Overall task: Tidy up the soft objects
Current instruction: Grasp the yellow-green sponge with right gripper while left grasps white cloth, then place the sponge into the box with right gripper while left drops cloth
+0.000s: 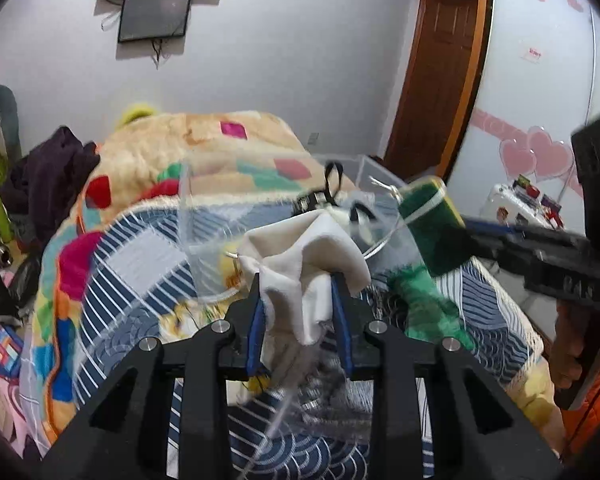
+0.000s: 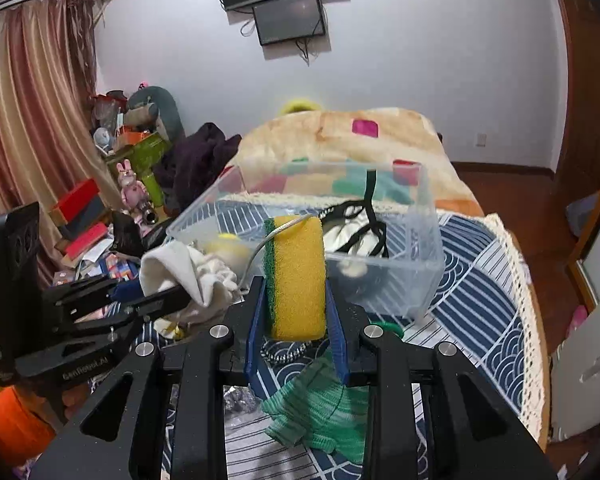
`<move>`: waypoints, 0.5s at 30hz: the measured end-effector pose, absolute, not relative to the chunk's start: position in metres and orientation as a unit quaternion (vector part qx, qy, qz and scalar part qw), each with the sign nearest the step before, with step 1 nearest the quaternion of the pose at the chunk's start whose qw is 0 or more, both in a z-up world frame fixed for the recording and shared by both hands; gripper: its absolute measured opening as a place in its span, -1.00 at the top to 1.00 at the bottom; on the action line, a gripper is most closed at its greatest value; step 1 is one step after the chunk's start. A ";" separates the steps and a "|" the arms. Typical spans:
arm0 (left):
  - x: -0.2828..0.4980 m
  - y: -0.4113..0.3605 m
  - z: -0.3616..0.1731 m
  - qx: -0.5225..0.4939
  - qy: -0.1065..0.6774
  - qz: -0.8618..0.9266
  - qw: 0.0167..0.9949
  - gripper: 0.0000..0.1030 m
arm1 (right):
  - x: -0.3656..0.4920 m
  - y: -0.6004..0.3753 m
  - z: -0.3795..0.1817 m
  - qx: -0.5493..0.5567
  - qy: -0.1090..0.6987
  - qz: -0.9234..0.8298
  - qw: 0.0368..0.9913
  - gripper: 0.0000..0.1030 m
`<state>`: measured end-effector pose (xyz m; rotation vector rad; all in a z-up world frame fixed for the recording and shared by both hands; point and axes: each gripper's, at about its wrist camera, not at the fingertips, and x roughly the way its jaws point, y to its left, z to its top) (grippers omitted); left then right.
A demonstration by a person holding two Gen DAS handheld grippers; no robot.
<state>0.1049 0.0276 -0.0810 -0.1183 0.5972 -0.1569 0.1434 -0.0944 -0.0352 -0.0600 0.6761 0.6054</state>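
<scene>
The left gripper (image 1: 298,312) is squeezed tight on a white cloth (image 1: 306,264). The cloth sits btwn its two blue fingers (image 1: 256,334) and puffs up above the tips, w/ one corner hanging down in the middle. It is up in the air, just in front of the clear plastic box (image 2: 416,240).

The right gripper (image 2: 296,312) is squeezed on a sponge (image 2: 296,276). The sponge stands up tall btwn the blue fingers (image 2: 336,340). It is yellow on the front and has a green scrubby side on the left. It sticks up well past the tips. From the left wrist cam the sponge (image 1: 430,226) is on the right, held up beside the box, near the cloth but not touching it.

The box sits on a blue and white quilt (image 2: 476,280) on the bed. Inside it are a yellow-white fluffy thing (image 2: 228,250) and a white thing w/ black straps (image 2: 356,228).

A green net cloth (image 2: 320,408) lies on the quilt right under the right gripper, not held by anything. Behind the quilt is a fuzzy tan blanket (image 2: 340,136) w/ colored squares.
</scene>
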 end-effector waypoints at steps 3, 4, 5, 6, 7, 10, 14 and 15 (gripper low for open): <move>0.111 0.034 -0.065 -0.055 0.278 -0.072 0.956 0.43 | 0.141 -0.094 -0.033 -0.034 0.323 0.298 0.897 0.49; 0.114 0.036 -0.061 -0.055 0.274 -0.072 0.958 0.43 | 0.140 -0.095 -0.032 -0.035 0.323 0.300 0.897 0.49; 0.117 0.039 -0.057 -0.055 0.269 -0.070 0.959 0.43 | 0.140 -0.094 -0.032 -0.036 0.324 0.302 0.896 0.49; 0.121 0.042 -0.054 -0.053 0.266 -0.064 0.960 0.43 | 0.140 -0.094 -0.033 -0.037 0.324 0.304 0.895 0.49; 0.124 0.044 -0.052 -0.051 0.264 -0.057 0.962 0.43 | 0.140 -0.093 -0.033 -0.040 0.323 0.302 0.896 0.49; 0.133 0.052 -0.046 -0.046 0.259 -0.042 0.964 0.43 | 0.143 -0.092 -0.032 -0.045 0.319 0.296 0.899 0.49; 0.145 0.063 -0.039 -0.038 0.249 -0.017 0.968 0.43 | 0.150 -0.093 -0.030 -0.038 0.316 0.293 0.902 0.49; 0.147 0.065 -0.038 -0.037 0.249 -0.016 0.968 0.43 | 0.153 -0.094 -0.030 -0.037 0.316 0.291 0.902 0.49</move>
